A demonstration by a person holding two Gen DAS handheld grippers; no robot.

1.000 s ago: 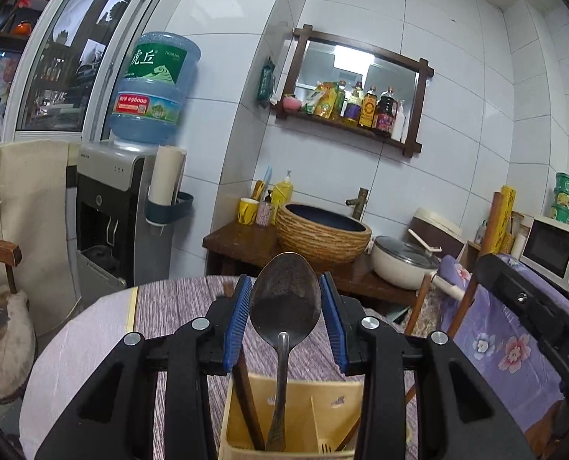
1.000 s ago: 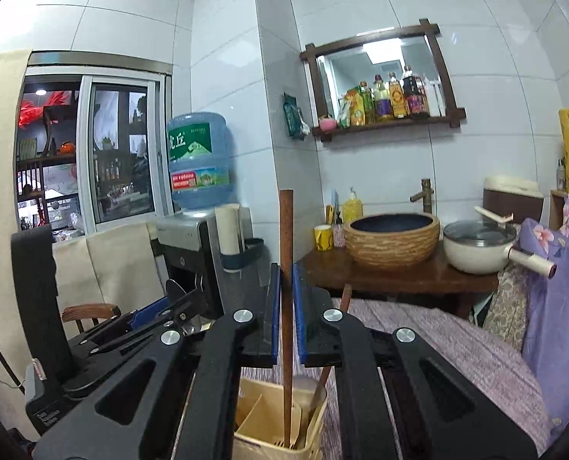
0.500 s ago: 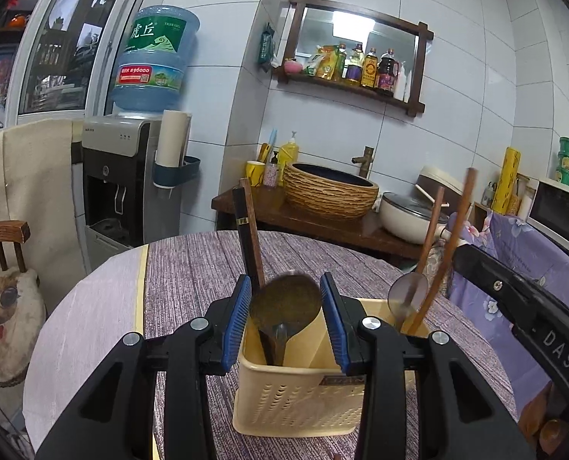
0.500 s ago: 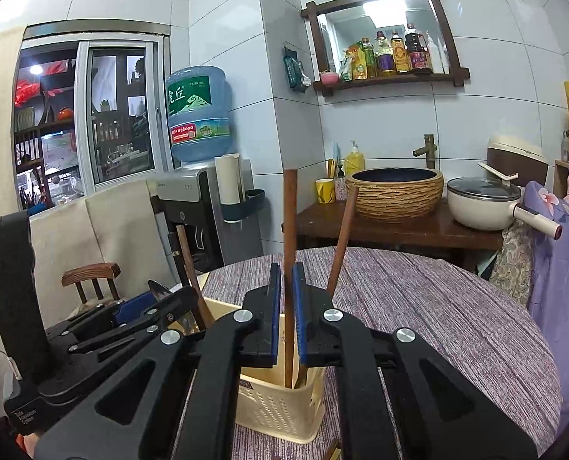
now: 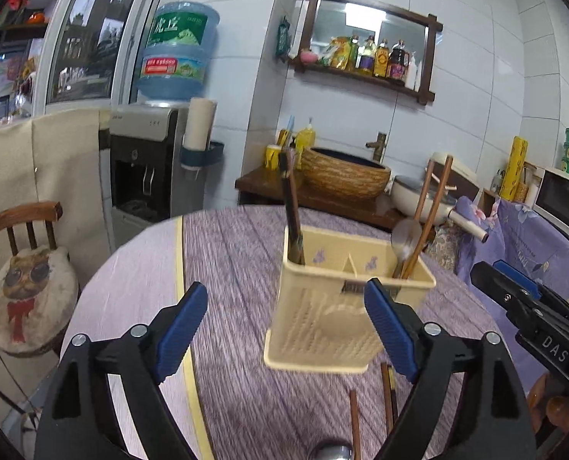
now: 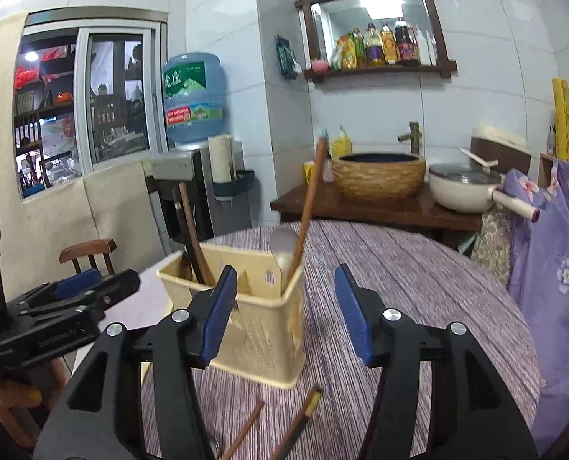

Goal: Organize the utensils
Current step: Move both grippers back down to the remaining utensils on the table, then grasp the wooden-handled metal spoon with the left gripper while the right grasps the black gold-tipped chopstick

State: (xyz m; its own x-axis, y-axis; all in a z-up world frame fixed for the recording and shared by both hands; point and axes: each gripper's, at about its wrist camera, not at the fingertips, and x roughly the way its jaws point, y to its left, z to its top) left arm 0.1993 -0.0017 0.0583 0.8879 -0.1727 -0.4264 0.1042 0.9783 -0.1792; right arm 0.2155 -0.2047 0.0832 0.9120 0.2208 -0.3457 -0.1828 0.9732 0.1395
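A cream plastic utensil caddy (image 5: 334, 306) (image 6: 261, 329) stands on the round purple-clothed table (image 5: 238, 268). It holds a dark-handled utensil (image 5: 290, 207) on one side, and a metal spoon (image 5: 403, 237) with brown chopsticks (image 5: 430, 211) on the other. More chopsticks (image 5: 388, 398) (image 6: 303, 414) lie on the cloth in front of it. My left gripper (image 5: 284, 329) is open and empty just before the caddy. My right gripper (image 6: 284, 314) is open and empty, also just before it.
A wooden side table (image 5: 323, 199) with a woven basin (image 5: 346, 172) and a white pot (image 6: 464, 188) stands behind. A water dispenser (image 5: 146, 165) and a chair with a cat cushion (image 5: 27, 291) are at the left. Purple floral cloth (image 6: 553, 268) hangs at the right.
Both grippers have opened and drawn back from the caddy. The spoon from my left gripper and the chopstick from my right gripper now stand in the caddy.
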